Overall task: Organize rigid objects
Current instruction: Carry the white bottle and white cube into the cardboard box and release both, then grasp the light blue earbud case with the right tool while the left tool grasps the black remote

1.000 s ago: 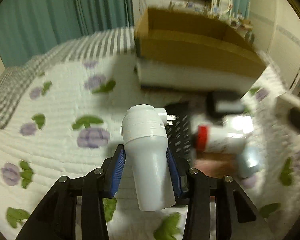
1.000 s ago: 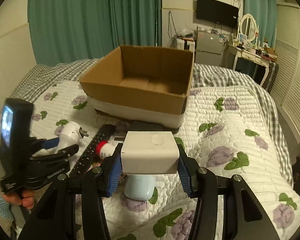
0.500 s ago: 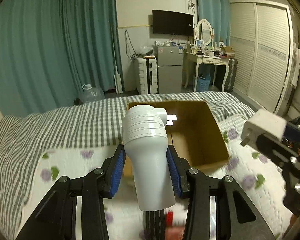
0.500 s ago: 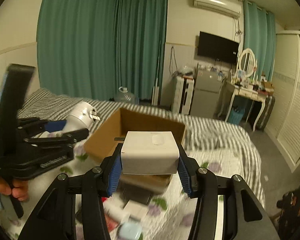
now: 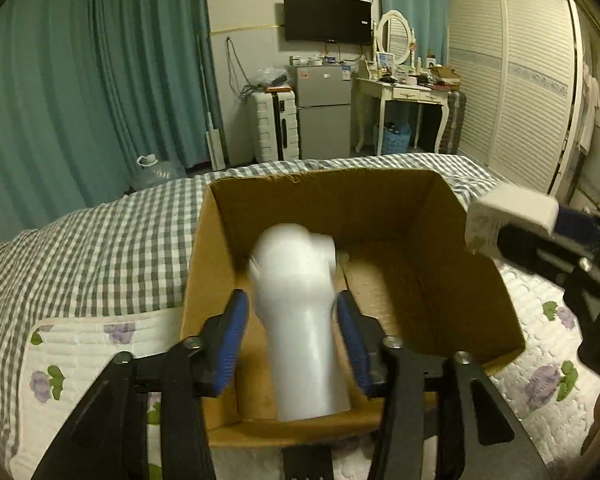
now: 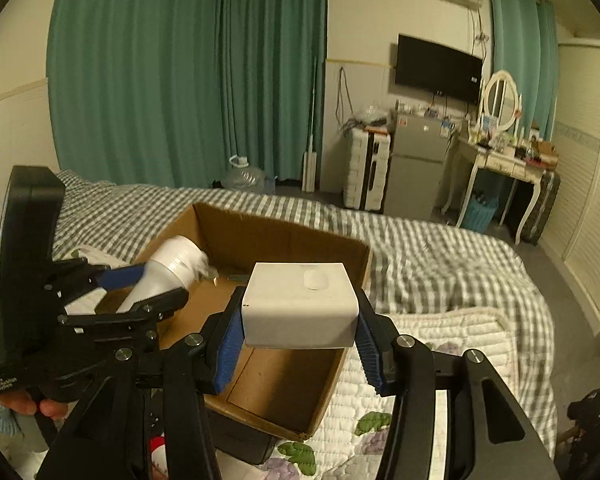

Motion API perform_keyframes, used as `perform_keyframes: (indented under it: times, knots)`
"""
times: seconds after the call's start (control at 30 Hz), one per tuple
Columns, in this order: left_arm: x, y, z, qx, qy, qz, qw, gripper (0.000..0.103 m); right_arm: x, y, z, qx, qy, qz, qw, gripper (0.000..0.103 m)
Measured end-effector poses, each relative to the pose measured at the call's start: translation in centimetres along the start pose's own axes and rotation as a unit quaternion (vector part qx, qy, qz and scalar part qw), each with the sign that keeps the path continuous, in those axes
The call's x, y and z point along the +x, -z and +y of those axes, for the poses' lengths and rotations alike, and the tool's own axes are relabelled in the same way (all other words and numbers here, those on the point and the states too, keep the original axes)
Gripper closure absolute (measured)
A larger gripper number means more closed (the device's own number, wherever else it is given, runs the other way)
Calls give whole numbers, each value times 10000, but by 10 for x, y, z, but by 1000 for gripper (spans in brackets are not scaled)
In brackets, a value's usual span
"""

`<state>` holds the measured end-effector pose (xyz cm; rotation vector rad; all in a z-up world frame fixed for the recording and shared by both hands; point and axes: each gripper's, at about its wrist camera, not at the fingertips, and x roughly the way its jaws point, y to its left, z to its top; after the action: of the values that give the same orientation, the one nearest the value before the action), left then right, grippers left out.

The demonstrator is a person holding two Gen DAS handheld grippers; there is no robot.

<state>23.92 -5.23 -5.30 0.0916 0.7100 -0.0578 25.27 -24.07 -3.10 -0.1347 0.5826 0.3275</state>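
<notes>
Two grippers over cardboard box (image 5: 480,280), frame centre | left gripper (image 5: 292,320): spread, blurred white bottle (image 5: 300,320) loose between pads | right gripper (image 6: 298,340): pinching white block (image 6: 300,308)

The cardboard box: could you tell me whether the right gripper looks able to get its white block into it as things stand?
Probably yes: the cardboard box is open-topped, and the right gripper holds the white block just over it.

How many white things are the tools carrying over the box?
2. The left tool has the white plug-in device between its open fingers over the cardboard box. The right tool grips the white block. More may hide below.
</notes>
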Motion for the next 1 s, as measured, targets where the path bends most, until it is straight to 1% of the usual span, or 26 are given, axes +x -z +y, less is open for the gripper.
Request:
perform_keyframes:
  times: [0.03,0.17,0.37,0.4,0.47,0.5,0.6,0.7,0.8,0.83,0.87,0.97,1.0]
  knots:
    - [-1,-1,1,-30,-47,-49,10000,46,1,1,-2,-1,11,7,10000,53]
    - [-9,-4,10,-192,-16,-103,9998,46,6,-5,-6,8,62,-4,10000,53]
    - [-26,1,20,-171,-155,-146,9996,46,31,-8,-2,-41,180,182,9997,52]
    - [-29,3,22,-168,-172,-152,9996,46,29,-8,0,-48,152,167,9997,42]
    - [-38,6,24,-183,-203,-156,9995,46,15,-10,1,-69,220,-89,9997,24]
    - [-42,7,26,-198,-204,-160,9995,46,4,-12,4,-113,279,-232,9993,24]
    - [-63,12,31,-283,-210,-207,9992,46,-29,-15,12,-275,430,-371,9980,24]
    - [-86,19,33,-287,-143,-240,9992,46,-63,-11,16,-250,402,-453,9979,24]
    - [-108,33,33,-258,-109,-221,9994,46,-87,6,21,-143,365,-275,9989,24]
    - [-112,38,34,-274,-87,-188,9994,45,-92,15,23,-130,319,-171,9993,24]
    - [-117,45,35,-296,-66,-133,9994,43,-93,23,26,-122,298,-78,9994,24]
    - [-126,65,35,-352,0,-21,9994,42,-94,58,36,-79,203,243,9995,24]
    - [-128,76,34,-359,4,21,9994,42,-91,73,41,-88,160,410,9990,24]
